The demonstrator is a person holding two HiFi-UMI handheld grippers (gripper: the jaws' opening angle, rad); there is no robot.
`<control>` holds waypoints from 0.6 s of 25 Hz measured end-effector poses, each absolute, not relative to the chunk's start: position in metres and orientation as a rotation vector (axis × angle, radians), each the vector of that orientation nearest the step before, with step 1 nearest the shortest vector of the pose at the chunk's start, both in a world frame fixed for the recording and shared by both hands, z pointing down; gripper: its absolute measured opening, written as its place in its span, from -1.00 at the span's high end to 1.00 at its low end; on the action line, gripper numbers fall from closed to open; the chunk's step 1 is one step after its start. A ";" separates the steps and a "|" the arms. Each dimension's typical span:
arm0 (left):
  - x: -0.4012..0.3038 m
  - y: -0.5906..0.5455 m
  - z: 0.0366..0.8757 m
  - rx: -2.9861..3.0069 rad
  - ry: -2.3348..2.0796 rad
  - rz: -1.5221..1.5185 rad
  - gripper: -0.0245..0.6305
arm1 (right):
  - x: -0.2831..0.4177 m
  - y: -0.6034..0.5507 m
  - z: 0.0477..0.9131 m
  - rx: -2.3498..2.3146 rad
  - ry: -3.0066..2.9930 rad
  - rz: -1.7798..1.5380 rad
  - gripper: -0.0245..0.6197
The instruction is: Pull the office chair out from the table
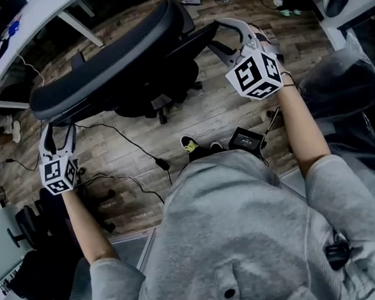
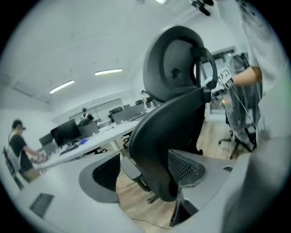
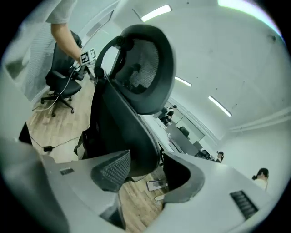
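Grey sweatshirt on the person's shoulders is filling the near edge of the head view, with both forearms reaching away toward the chair. On the left, the left gripper is sitting released. Its jaws are standing apart with the left edge of the backrest between them, and neither pad is pressing on it. Between the hands, the office chair is standing on the wooden floor, its back toward the person and apart from the white surface at the far left. On the right, the right gripper is likewise hanging slack, its jaws wide around the right edge of the backrest without clamping. The pull is looking done, since the chair is sitting clear of the surface, and only drawing both grippers away is remaining.
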State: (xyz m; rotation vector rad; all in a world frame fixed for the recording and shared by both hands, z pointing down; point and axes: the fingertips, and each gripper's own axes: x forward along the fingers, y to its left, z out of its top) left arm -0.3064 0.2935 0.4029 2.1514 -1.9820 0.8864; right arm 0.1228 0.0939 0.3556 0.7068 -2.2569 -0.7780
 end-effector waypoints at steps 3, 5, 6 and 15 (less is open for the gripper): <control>-0.284 0.339 0.406 2.043 -2.091 0.525 -0.05 | 0.150 0.112 0.349 0.819 -2.371 -0.621 0.22; -0.249 0.356 0.400 2.013 -2.151 0.454 0.22 | 0.160 0.131 0.347 0.865 -2.475 -0.473 0.32; -0.229 0.361 0.396 1.988 -2.187 0.440 0.66 | 0.161 0.143 0.344 0.881 -2.536 -0.393 0.64; -0.079 0.357 0.358 1.950 -2.228 0.288 0.89 | 0.160 0.230 0.340 0.863 -2.763 -0.117 0.80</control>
